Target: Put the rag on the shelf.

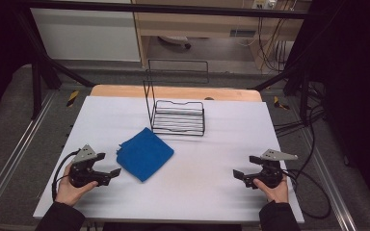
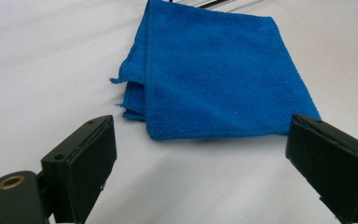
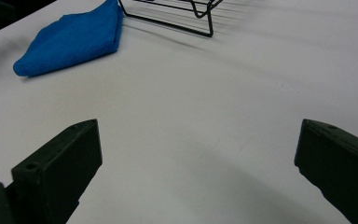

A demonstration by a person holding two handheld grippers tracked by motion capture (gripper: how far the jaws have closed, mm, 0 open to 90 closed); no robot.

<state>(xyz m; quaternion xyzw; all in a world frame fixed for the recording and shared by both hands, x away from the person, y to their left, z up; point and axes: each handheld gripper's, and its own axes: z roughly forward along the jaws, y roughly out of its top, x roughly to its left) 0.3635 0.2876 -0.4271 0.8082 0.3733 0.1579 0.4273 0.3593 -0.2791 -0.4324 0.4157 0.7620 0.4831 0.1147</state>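
A folded blue cloth (image 1: 145,154), soft terry w/ layered edges, is seen flat on the white worktop (image 1: 212,192), just in front of a black wire rack (image 1: 178,118). The left gripper (image 1: 112,163) is aimed at it, jaws wide, nothing held; approach stage, it seems. Right gripper (image 1: 236,174) also spread, empty, well apart. Next: probably a pinch on the near corner.

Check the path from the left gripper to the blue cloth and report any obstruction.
Nothing visible is in the way. The left gripper stands open, just short of the folded blue cloth, with bare white table between them. The wire rack sits beyond the cloth.
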